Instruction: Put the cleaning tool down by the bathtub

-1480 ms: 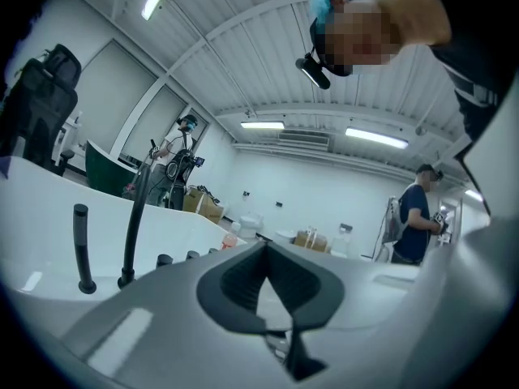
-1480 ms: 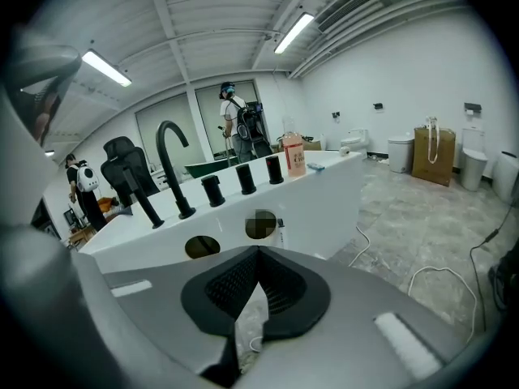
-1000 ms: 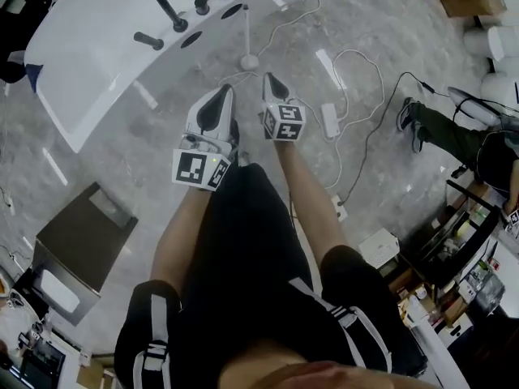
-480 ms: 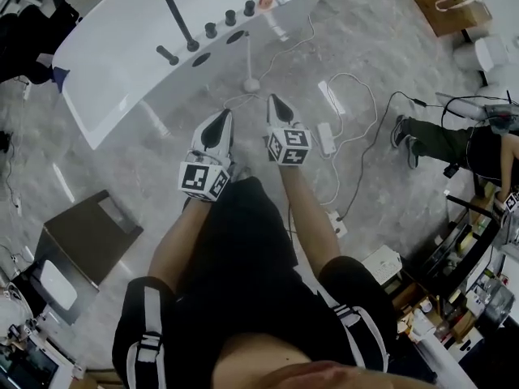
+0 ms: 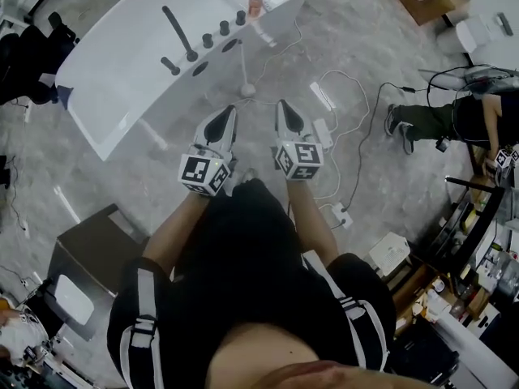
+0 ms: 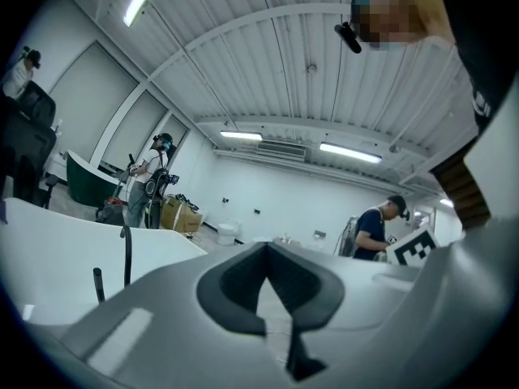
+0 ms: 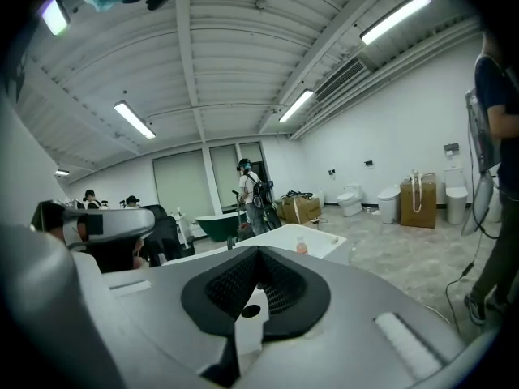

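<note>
The cleaning tool [image 5: 248,91], a thin white pole on a round white foot, stands upright on the grey floor against the side of the white bathtub [image 5: 122,79]. No gripper touches it. In the head view my left gripper [image 5: 228,111] and right gripper [image 5: 282,104] are held side by side above the floor, short of the tool's foot and pointing toward the tub. Both are shut with nothing between the pads. In the left gripper view the left gripper [image 6: 268,247] points level past the bathtub [image 6: 73,241]. The right gripper [image 7: 258,251] faces the bathtub [image 7: 312,240].
A black faucet [image 5: 179,32], knobs and an orange bottle [image 5: 255,6] sit on the tub rim. White cables and a power strip [image 5: 323,132] lie on the floor to the right. A seated person [image 5: 438,124] is at the right, and a dark box [image 5: 89,245] at the left.
Both grippers have lifted away from the floor and from the tool's foot, the right one more. The tool stays standing by the tub.
</note>
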`<action>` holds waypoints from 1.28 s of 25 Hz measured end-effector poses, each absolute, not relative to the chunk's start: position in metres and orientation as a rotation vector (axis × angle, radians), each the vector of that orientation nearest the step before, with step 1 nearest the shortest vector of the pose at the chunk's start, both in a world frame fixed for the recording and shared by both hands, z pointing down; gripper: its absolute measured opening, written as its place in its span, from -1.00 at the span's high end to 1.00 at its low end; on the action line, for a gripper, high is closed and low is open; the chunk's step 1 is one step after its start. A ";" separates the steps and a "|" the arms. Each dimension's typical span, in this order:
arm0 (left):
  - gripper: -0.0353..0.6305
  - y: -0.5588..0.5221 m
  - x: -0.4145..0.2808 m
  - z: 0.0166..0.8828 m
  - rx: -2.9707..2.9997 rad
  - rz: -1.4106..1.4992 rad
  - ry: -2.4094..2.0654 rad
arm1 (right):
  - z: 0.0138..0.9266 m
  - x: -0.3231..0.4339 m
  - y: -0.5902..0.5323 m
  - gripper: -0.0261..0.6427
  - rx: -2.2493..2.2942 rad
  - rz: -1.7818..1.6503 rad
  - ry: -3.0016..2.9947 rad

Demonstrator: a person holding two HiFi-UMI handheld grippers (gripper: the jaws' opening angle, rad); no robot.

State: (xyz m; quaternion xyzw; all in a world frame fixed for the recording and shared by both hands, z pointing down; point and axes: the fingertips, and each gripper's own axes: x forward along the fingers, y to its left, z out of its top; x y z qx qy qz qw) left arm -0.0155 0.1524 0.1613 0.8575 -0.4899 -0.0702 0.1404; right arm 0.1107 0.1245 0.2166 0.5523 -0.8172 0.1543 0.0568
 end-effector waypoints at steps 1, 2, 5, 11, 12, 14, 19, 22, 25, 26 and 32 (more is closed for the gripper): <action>0.88 0.157 -0.017 0.159 2.489 -0.198 -1.395 | 0.209 0.108 0.132 0.92 1.691 0.465 -2.478; 0.88 0.162 -0.019 0.157 2.502 -0.189 -1.379 | 0.202 0.105 0.139 0.92 1.705 0.464 -2.478; 0.88 0.168 -0.029 0.155 2.516 -0.165 -1.349 | 0.185 0.096 0.154 0.92 1.751 0.471 -2.477; 0.88 0.182 -0.047 0.154 2.532 -0.165 -1.322 | 0.170 0.073 0.186 0.92 1.781 0.439 -2.471; 0.88 0.185 -0.048 0.153 2.543 -0.161 -1.316 | 0.170 0.070 0.190 0.92 1.778 0.442 -2.472; 0.88 0.191 -0.049 0.149 2.563 -0.158 -1.305 | 0.169 0.063 0.196 0.93 1.776 0.448 -2.480; 0.88 0.201 -0.053 0.152 2.564 -0.149 -1.286 | 0.166 0.053 0.205 0.92 1.782 0.425 -2.507; 0.87 0.202 -0.057 0.153 2.559 -0.147 -1.289 | 0.166 0.049 0.207 0.93 1.778 0.407 -2.512; 0.88 0.205 -0.058 0.151 2.560 -0.155 -1.291 | 0.164 0.046 0.210 0.93 1.774 0.400 -2.510; 0.87 0.207 -0.058 0.150 2.561 -0.158 -1.290 | 0.163 0.046 0.213 0.93 1.773 0.398 -2.509; 0.87 0.213 -0.057 0.153 2.558 -0.161 -1.277 | 0.161 0.044 0.221 0.93 1.770 0.390 -2.520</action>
